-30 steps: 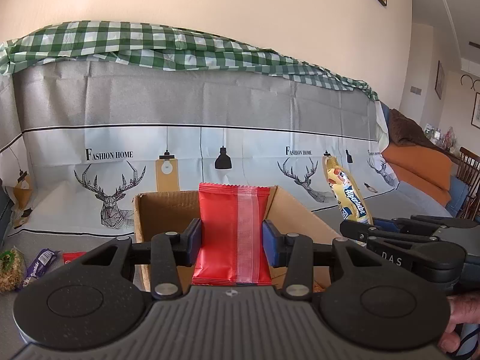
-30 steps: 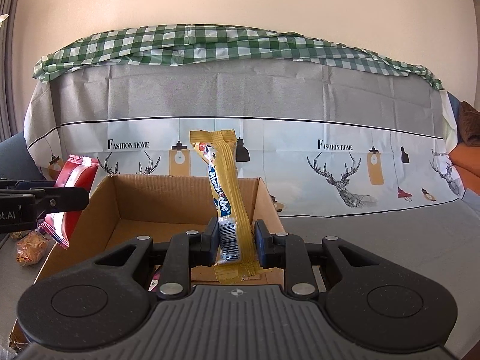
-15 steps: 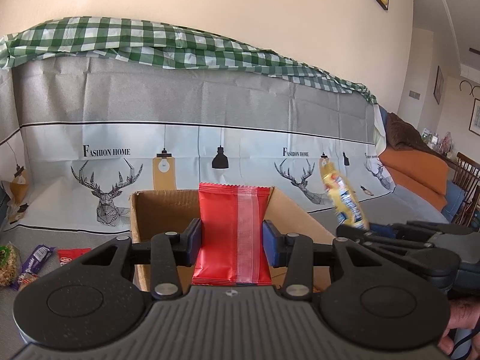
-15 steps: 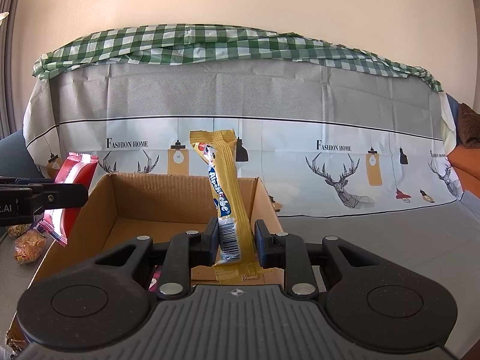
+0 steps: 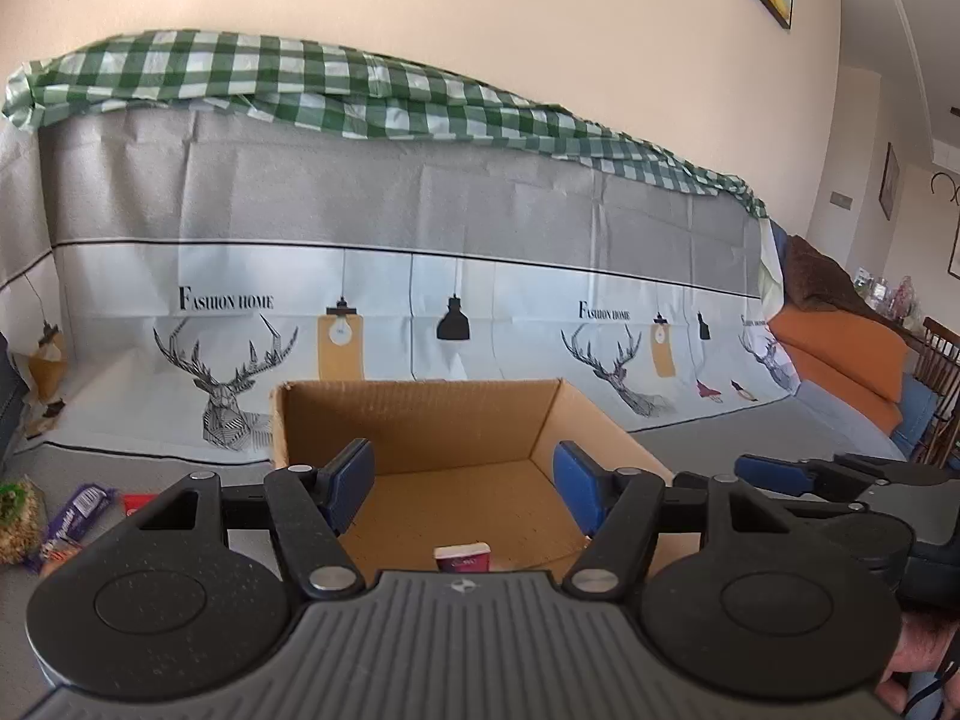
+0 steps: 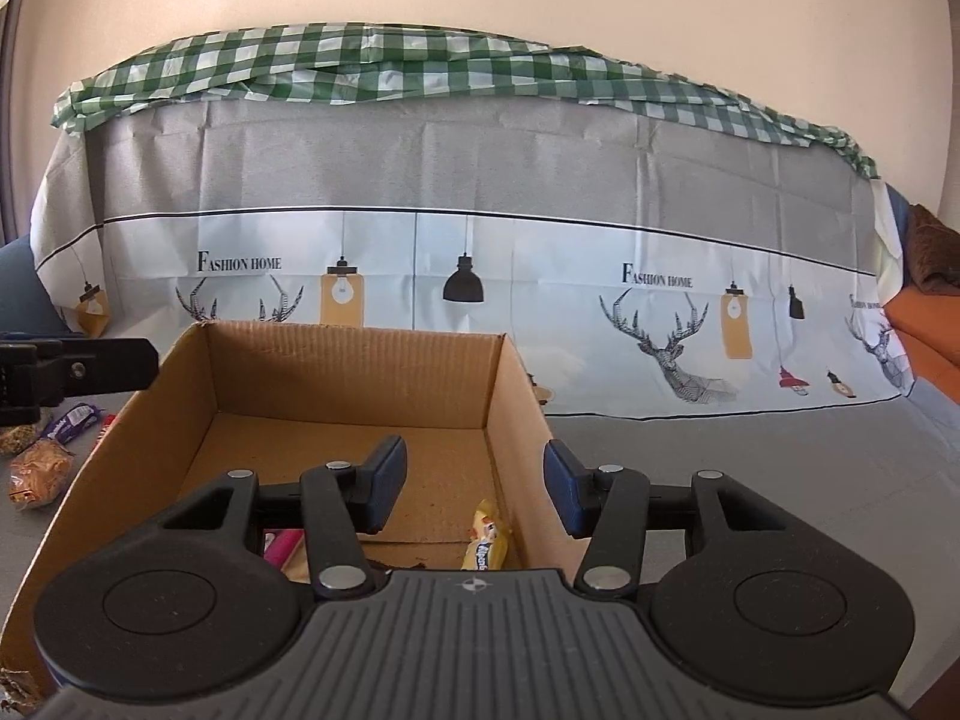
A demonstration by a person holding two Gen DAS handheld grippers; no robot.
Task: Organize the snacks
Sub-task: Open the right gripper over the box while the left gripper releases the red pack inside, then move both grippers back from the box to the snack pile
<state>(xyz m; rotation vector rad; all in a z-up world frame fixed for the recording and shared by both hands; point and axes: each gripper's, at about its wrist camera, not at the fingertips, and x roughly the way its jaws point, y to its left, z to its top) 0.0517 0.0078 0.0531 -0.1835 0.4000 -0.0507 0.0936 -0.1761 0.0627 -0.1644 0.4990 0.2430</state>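
Note:
An open cardboard box [image 5: 420, 420] [image 6: 354, 372] stands on the grey surface. My left gripper [image 5: 462, 480] is open and empty above the box. My right gripper [image 6: 474, 483] is open and empty over the box's right side. A yellow snack bar [image 6: 486, 543] lies on the box floor by the right wall. A pink-and-white packet [image 5: 462, 558] [image 6: 282, 543] lies at the box's near end, mostly hidden by the gripper bodies. The red packet is out of sight.
Loose snacks lie left of the box: a purple bar [image 5: 75, 510] [image 6: 72, 423], a small red pack [image 5: 137, 501], a granola-like bag [image 5: 18, 519] and an orange bag [image 6: 39, 474]. A deer-print cloth [image 5: 480, 312] hangs behind. An orange sofa [image 5: 840, 360] sits at the right.
Both grippers have opened. The red packet has left the left jaws and the yellow bar has left the right jaws. The yellow bar now lies in the box.

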